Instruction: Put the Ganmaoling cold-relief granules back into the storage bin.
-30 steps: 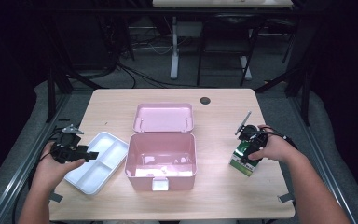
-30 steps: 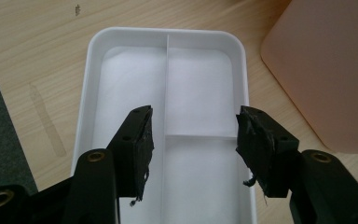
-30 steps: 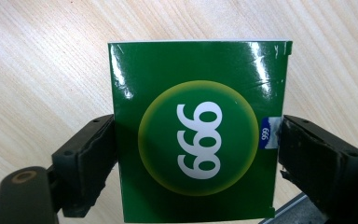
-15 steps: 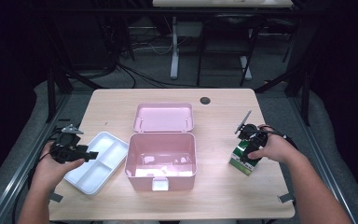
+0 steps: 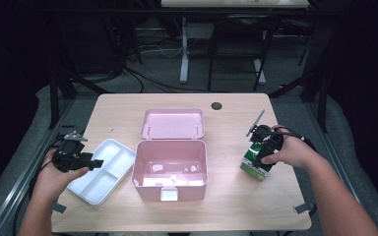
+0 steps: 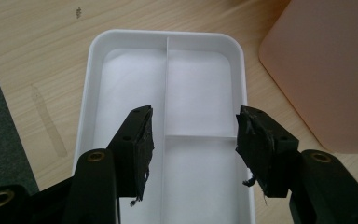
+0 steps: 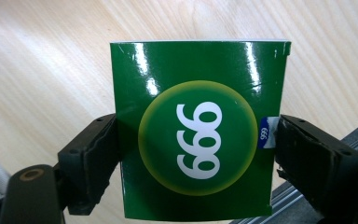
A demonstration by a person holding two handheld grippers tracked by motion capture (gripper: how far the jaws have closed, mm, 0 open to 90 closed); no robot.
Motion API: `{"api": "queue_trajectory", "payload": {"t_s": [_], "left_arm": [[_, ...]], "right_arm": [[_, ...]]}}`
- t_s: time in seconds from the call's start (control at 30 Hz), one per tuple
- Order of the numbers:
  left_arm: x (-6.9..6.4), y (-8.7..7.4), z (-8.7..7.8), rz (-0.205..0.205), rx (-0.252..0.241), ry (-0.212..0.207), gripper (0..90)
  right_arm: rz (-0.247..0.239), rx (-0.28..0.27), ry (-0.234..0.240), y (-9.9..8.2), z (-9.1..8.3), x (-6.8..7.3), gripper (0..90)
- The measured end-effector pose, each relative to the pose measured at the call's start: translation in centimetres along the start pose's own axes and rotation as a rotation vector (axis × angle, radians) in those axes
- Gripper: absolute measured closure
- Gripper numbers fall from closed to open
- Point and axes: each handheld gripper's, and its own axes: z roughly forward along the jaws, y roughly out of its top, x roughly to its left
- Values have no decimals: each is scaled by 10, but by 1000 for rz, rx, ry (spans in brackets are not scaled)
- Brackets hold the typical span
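The right hand comes in from the lower right of the high view, forearm angled toward the table's middle, and carries the right gripper at the right side of the wooden table. In the right gripper view its two black jaws stand on either side of a green box marked 999, the left pad pressed to the box's side and the right pad at the blue label on its edge; the box looks pinched between them, though from the high view I cannot tell whether it rests on the table or is lifted just off it. The green box sits near the table's right edge, well apart from the open pink box, with bare wood between them.

The left hand reaches in from the lower left and holds the left gripper low over the white divided tray. Its jaws are spread wide and grip nothing, the tray's dividers showing between them. The tray lies just beside the pink box's left wall, near the table's left edge. The pink lid lies open behind the box, and a round dark grommet sits near the far edge.
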Motion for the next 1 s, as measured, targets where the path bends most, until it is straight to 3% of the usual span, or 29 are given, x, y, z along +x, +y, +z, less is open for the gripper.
{"api": "queue_trajectory", "payload": {"t_s": [0.03,0.1,0.23,0.37,0.6,0.63,0.73,1.0], "left_arm": [[0,0,0,0,0,0,459],[0,0,0,1,2,-1,459],[0,0,0,-1,-2,-1,459],[0,0,0,-6,-2,-1,459],[0,0,-1,-5,-2,-1,459],[0,0,0,-5,-2,-1,459],[0,0,0,-6,-2,-1,459],[0,0,-1,-2,-5,-1,459]], "right_arm": [[-1,-22,1,0,-2,2,161],[-22,-16,-21,3,-13,5,162],[-44,-17,-11,8,-26,10,162],[-55,-23,5,12,-34,14,162],[-108,-13,-9,19,-48,20,163],[-139,-5,-13,22,-53,22,164],[-162,-11,-15,24,-57,25,165],[-290,-28,-42,34,-70,36,166]]}}
